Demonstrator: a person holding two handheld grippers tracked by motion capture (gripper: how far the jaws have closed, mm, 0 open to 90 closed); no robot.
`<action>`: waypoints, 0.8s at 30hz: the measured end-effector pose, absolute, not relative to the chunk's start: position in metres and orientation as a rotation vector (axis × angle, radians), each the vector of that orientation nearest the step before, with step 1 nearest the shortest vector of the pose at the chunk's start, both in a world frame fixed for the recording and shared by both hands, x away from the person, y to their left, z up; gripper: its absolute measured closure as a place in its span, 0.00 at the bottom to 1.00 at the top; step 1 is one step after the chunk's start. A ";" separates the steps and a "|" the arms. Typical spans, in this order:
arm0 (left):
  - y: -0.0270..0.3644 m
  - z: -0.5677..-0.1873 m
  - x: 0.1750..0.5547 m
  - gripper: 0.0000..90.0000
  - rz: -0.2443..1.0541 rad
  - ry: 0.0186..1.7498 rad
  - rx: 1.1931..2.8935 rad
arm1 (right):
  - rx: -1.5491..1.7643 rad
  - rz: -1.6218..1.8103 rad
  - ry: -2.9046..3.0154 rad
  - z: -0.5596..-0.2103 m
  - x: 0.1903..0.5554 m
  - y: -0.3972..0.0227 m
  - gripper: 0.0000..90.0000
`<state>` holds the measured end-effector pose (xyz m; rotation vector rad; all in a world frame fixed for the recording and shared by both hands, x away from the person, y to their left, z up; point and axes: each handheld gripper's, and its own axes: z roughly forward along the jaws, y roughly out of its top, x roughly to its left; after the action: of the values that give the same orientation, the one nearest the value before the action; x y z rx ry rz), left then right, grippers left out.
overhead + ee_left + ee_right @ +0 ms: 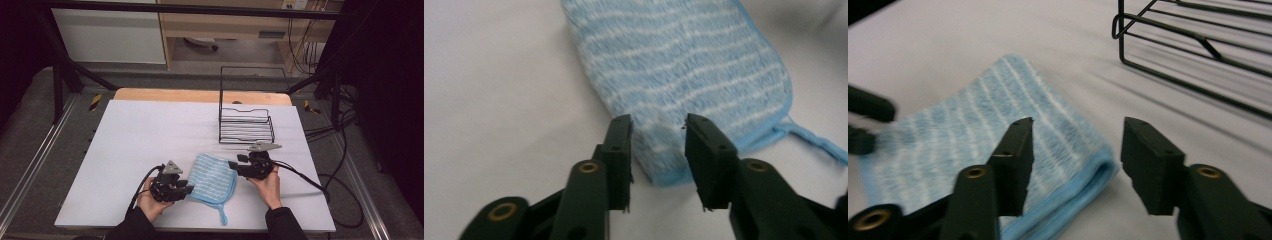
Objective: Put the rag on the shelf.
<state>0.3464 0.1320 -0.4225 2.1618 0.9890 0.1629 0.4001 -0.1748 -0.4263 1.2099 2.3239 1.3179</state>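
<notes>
Blue-and-white striped, the folded cloth (213,178) is laid flat on the tabletop (130,145), in front of the wire rack (246,125). It is flanked by the left hand-held gripper (189,189) and right hand-held gripper (233,165), both parted, gripping nothing.

Holding left gripper (189,189) in left hand (150,201) near front edge of table, jaws pointing right, standing apart. Holding right gripper (233,165) in right hand (268,184) further right, jaws pointing left, standing wider apart, pressing on nothing. Both forearms in dark sleeves entering from front edge.
</notes>
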 end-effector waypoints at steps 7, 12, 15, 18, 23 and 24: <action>0.133 -0.428 0.369 0.62 0.154 0.995 2.188 | 1.330 1.298 2.329 -0.444 0.360 -0.180 0.41; 0.135 -0.438 0.369 0.71 0.110 0.975 2.210 | 1.406 1.291 2.329 -0.457 0.360 -0.170 0.44; 0.136 -0.440 0.368 0.79 0.076 0.971 2.204 | 1.456 1.306 2.299 -0.458 0.361 -0.167 0.52; 0.135 -0.441 0.366 0.88 0.067 0.981 2.201 | 1.489 1.324 2.288 -0.460 0.361 -0.165 0.68; 0.133 -0.438 0.359 0.96 0.100 0.997 2.202 | 1.541 1.360 2.301 -0.459 0.368 -0.163 0.91; 0.133 -0.437 0.357 0.97 0.095 1.003 2.195 | 1.539 1.353 2.312 -0.458 0.369 -0.162 0.92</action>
<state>0.3571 0.1333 -0.4375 2.1953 1.0033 0.0947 0.3693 -0.1625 -0.4579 1.5389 2.3124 1.3534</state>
